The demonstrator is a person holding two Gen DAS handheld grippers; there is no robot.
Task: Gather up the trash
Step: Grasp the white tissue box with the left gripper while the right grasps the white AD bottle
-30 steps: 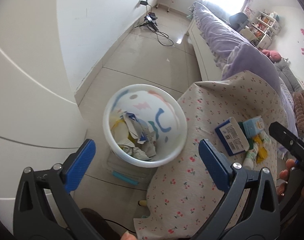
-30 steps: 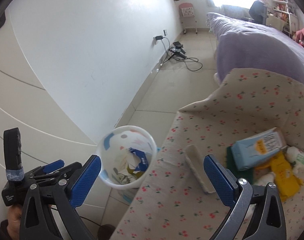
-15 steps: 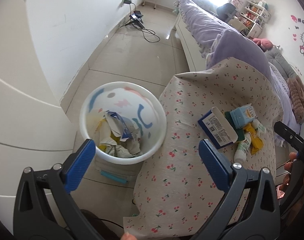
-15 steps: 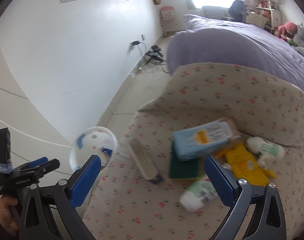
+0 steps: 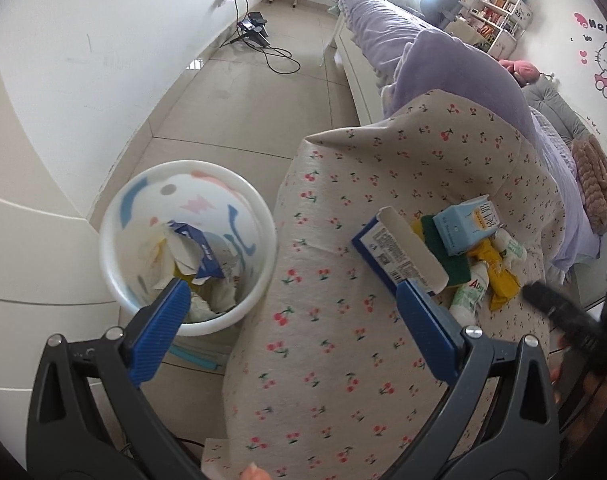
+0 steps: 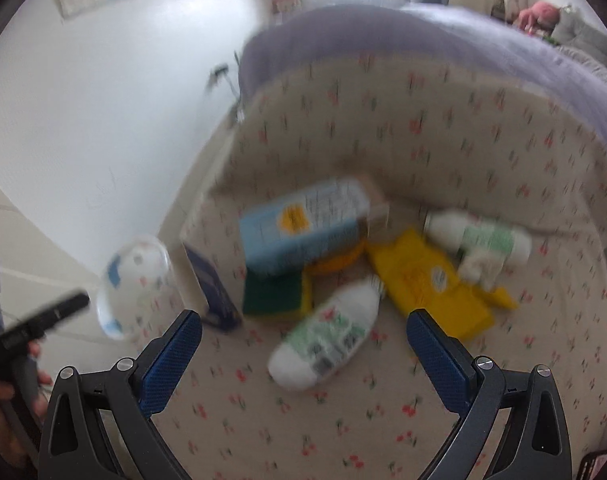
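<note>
**Desk:** What do the two wrist cameras show?

**Photographer:** A pile of trash lies on a cherry-print cloth [image 5: 343,344] at the foot of a bed with a lilac cover [image 5: 455,68]. A white wastebasket [image 5: 115,280] stands on the tiled floor just beside the cloth's edge, with crumpled paper and a torn blue carton [image 5: 201,248] inside it.

**Desk:** What is in the pile?

**Photographer:** A dark blue box [image 5: 391,258] lies nearest the basket. Next to it, a pale blue carton [image 6: 303,224] rests on top of a green sponge [image 6: 273,292]. A yellow wrapper [image 6: 427,284] lies between two white bottles with green labels: one [image 6: 331,336] just ahead of the right tongs, the other [image 6: 479,236] farther back. The right view is motion-blurred, so the print on the labels cannot be read.

**Desk:** And the tongs?

**Photographer:** Both are spread wide and hold nothing. The left gripper [image 5: 295,320] hangs above the cloth's edge, its left finger pad [image 5: 159,332] showing over the basket's rim and its right pad by the end of the dark blue box. The right gripper [image 6: 303,352] hovers over the pile, the near bottle framed between its blue pads.

**Desk:** Any contact?

**Photographer:** None visible; both pairs of pads are clear of the trash.
</note>
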